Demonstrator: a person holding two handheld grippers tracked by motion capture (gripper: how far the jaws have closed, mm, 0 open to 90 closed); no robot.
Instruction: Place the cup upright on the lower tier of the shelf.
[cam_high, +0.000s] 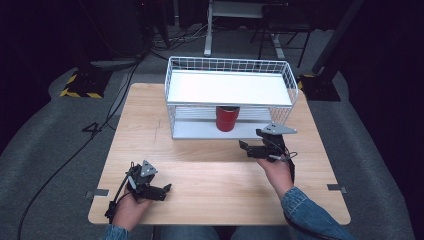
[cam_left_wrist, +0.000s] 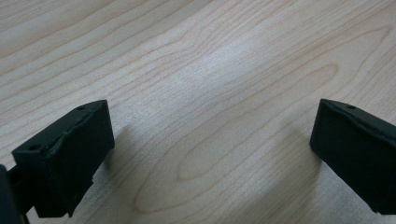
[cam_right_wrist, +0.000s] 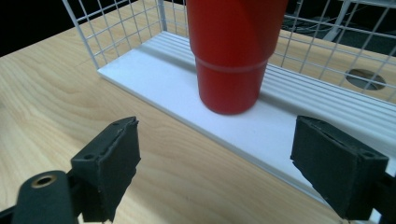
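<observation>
On the ribbed white shelf (cam_right_wrist: 299, 100) stands a smooth red cup (cam_right_wrist: 232, 51); both grippers (cam_right_wrist: 215, 168) (cam_left_wrist: 212, 154) gape wide

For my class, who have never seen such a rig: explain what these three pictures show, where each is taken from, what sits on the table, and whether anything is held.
A person sits at a wooden table with a hand-held two-jaw tool in each hand. The high view looks down from above: the left gripper is low at the near left, the right gripper is near a white wire shelf rack. The other two pictures come from cameras riding on each tool, looking along its black jaws. A red cup stands on the rack's bottom shelf, facing the right tool. Both sets of jaws are open; nothing is held.
</observation>
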